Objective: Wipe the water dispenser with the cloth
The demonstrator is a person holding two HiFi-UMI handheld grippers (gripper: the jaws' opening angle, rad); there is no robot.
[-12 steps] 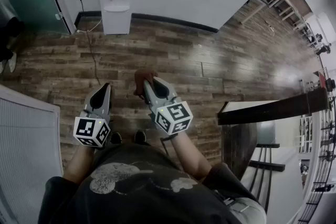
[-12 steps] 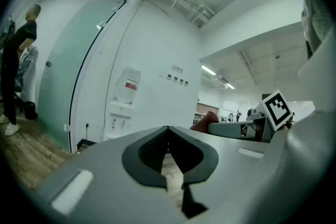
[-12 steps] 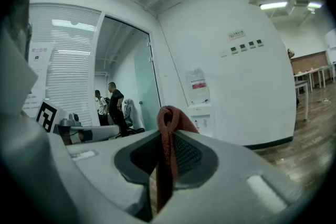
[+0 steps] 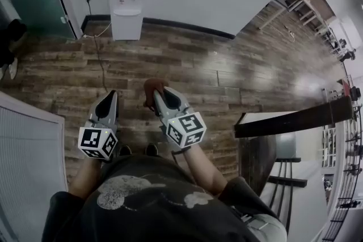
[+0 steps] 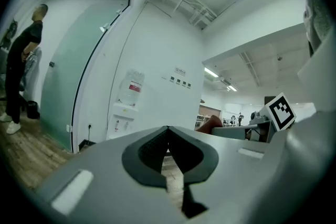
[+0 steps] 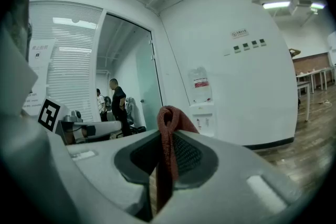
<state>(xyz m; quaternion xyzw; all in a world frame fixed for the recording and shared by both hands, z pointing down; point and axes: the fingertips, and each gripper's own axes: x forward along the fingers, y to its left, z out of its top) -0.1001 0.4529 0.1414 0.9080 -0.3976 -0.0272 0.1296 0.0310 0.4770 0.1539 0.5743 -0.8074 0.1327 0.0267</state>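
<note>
The dispenser point(image 4: 127, 8) looks marginally nearer, probably an approach. The right gripper point(image 4: 159, 96) clamps the cloth point(image 4: 152, 86); the left gripper point(image 4: 111, 98) is closed and empty.

A reddish-brown cloth point(image 6: 168, 126) is pinched, folded, in the right tongs point(image 4: 157, 99); a white water dispenser point(image 4: 127, 5) is seen upright well ahead.

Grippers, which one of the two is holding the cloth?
The right gripper: a reddish-brown cloth is pinched between its fingers. The left gripper has its fingers closed together on nothing.
</note>
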